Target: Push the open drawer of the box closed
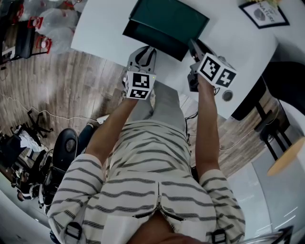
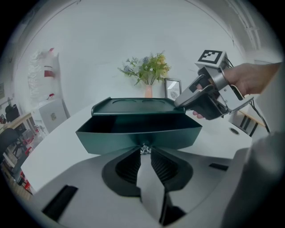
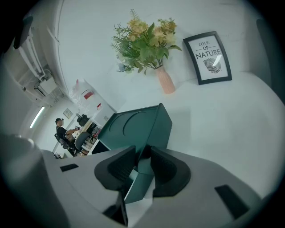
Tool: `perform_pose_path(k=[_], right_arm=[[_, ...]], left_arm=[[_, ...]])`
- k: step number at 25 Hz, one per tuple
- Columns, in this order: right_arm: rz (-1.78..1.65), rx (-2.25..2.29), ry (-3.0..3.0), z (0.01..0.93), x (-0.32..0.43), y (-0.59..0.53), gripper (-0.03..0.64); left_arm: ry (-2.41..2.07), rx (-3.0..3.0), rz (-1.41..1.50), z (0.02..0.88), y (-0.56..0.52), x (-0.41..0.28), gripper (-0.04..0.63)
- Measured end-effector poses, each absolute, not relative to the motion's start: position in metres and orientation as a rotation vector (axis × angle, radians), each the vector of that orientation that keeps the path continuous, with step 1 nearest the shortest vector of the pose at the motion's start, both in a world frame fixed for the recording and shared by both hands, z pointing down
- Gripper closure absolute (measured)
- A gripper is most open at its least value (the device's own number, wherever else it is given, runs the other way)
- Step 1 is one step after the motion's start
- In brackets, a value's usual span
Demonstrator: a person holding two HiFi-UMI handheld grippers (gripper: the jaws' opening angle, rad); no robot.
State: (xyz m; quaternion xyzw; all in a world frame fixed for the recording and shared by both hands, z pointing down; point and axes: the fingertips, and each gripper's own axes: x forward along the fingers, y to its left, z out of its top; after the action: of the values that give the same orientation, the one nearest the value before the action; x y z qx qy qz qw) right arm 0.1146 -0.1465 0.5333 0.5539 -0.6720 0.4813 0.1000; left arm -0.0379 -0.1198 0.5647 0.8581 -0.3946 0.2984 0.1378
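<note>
Starting at the left of the head view with the left gripper (image 1: pixel 144 53), down at the near edge of the white table (image 1: pixel 105 28) and aimed at the front of the drawer (image 1: pixel 151 39). Clenched, by the look of its own view, on the small metal knob (image 2: pixel 144 149) at the middle of the drawer front, a pad pressed in on each side.

Moving to the centre: dark green box (image 1: pixel 177 19) up at the top middle of the frame, drawer pulled well out toward the person. Not shut yet, then; looks like the moment just ahead of the push.

Over to the right: right gripper (image 1: pixel 194 46) clamped on the box's near right corner, green edge caught between its pads, apparently bracing the body. Further right again, at the upper right of the frame, a framed print (image 1: pixel 263 13), well clear of the action.

Next up, in all likelihood: drive the left gripper straight ahead along the drawer's run. Keep the knob squarely nipped. Hold the right grip firm to stop the box skidding across the smooth top, and ease off only once flush with the front of the box.
</note>
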Motion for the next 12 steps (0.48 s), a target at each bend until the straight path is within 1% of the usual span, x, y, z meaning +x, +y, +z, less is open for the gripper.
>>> perform_pose_path(k=[12], right_arm=[[1.428, 1.645, -1.985, 0.532, 0.1164, -0.146, 0.497]], left_arm=[[-1.135, 2.492, 0.852, 0.5627, -0.1288, -0.0297, 0.525]])
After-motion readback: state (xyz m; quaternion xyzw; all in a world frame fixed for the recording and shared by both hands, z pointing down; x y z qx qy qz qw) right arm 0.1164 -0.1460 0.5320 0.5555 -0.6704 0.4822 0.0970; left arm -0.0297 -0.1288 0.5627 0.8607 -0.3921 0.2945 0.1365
